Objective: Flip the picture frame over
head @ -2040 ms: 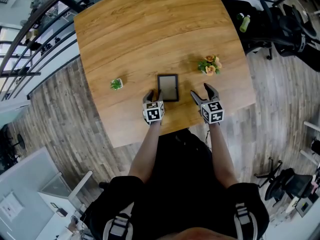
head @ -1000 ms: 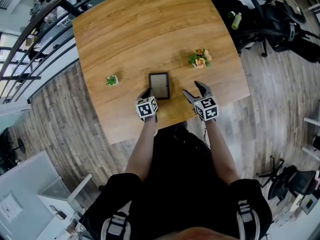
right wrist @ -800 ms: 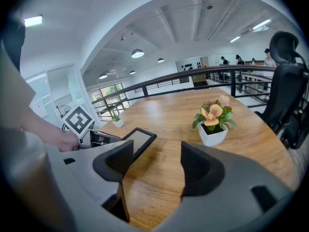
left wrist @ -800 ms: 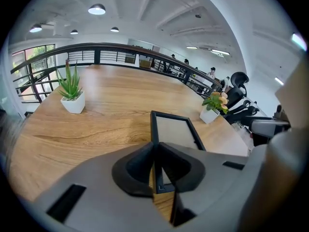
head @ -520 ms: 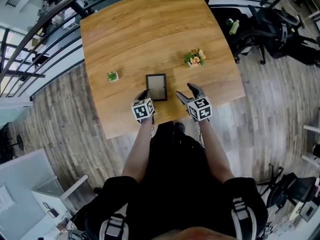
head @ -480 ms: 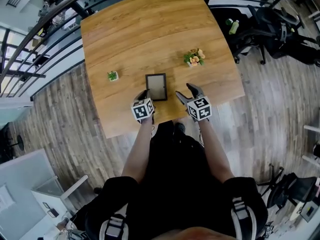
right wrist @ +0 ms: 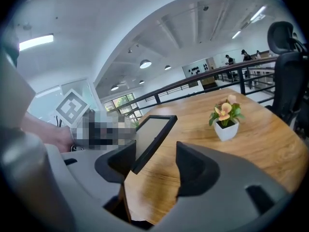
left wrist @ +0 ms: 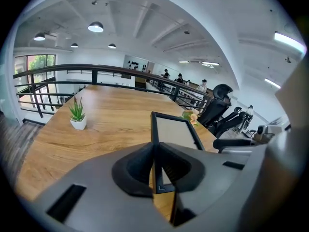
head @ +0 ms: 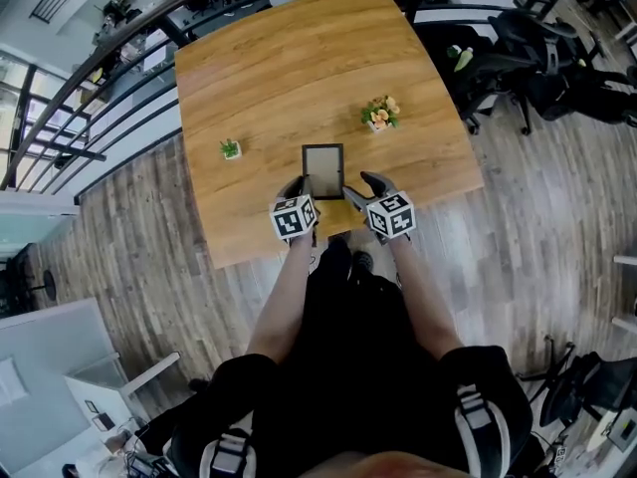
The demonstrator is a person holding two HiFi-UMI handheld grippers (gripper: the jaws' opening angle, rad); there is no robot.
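Since a moment ago, both grippers have come up from the tabletop and the right gripper (head: 356, 188) has come in toward the picture frame (head: 322, 170). It stood well apart from the frame before. Its jaws have just been closing. They are still apart, and the right edge of the frame (right wrist: 152, 134) lies between them, close to the inner jaw. The pads do not press on it.

The left gripper (head: 297, 187) has its jaws narrow and clamped on the near left corner of the frame. In the left gripper view (left wrist: 155, 164) the thin dark edge sits squeezed between the two pads. The frame (left wrist: 174, 132) is tilted, with its far end higher than the held corner. Its pale face points up and to the right, and the wood of the table (head: 299, 58) shows under it.

Further out, a small green plant (head: 231, 148) in a white pot stands to the left of the frame. A pot of orange flowers (head: 378, 114) stands to the right. Both are apart from the frame. Beyond the table runs a dark railing (head: 129, 13), and black office chairs (head: 537, 38) stand on the floor at the right.
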